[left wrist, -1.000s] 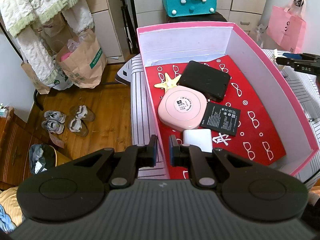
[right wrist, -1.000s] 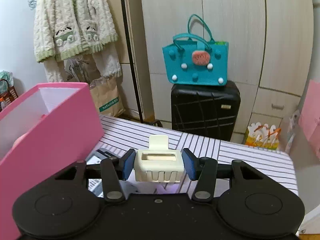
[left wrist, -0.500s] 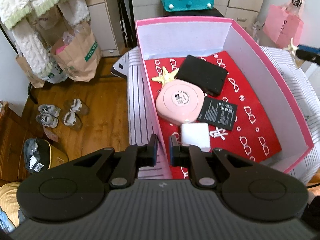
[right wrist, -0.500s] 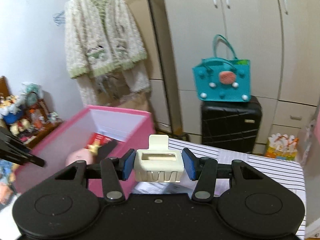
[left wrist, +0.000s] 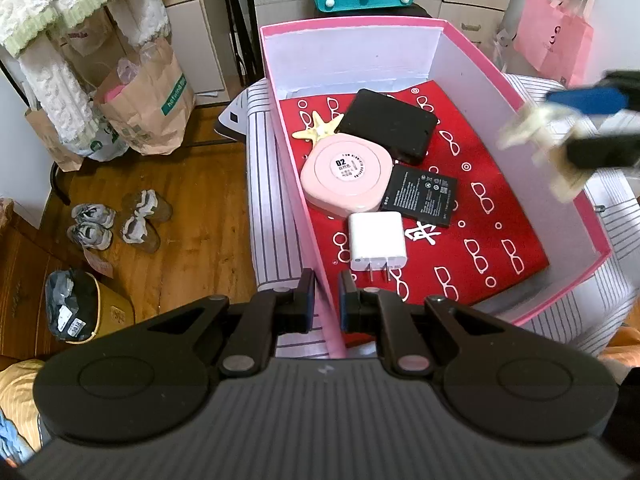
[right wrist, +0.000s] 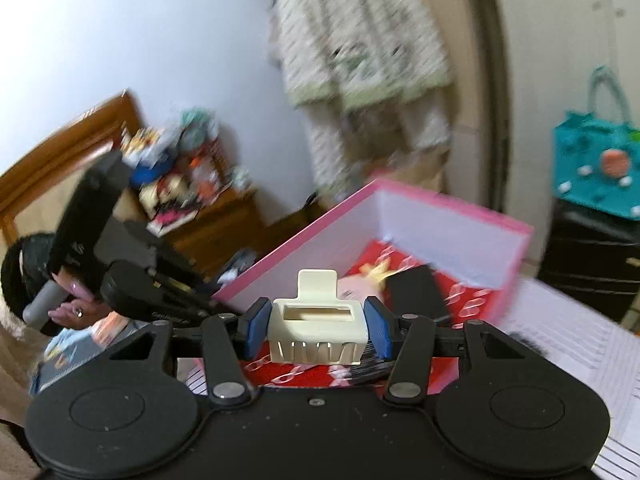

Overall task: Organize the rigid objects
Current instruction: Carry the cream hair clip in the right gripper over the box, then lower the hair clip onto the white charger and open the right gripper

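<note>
Bedroom with wood floor, wardrobe doors and a striped worktop (left wrist: 276,216) carrying one pink box (left wrist: 476,76), open-topped, lined in red. Inside the box, counted: one pink round case (left wrist: 346,178), one black case (left wrist: 390,126) with its long axis slanting toward the far right corner, one flat battery (left wrist: 420,196), one white plug adapter (left wrist: 376,240) with prongs pointing at the near wall, one yellow starfish (left wrist: 318,130). Left hand-held gripper (left wrist: 326,300) clenched on the box's near left wall, one finger each side. Right hand-held gripper (right wrist: 318,324) clamped on one cream hair claw (right wrist: 318,330), long axis spanning the pads, teeth pointing down, above the box's right rim.
</note>
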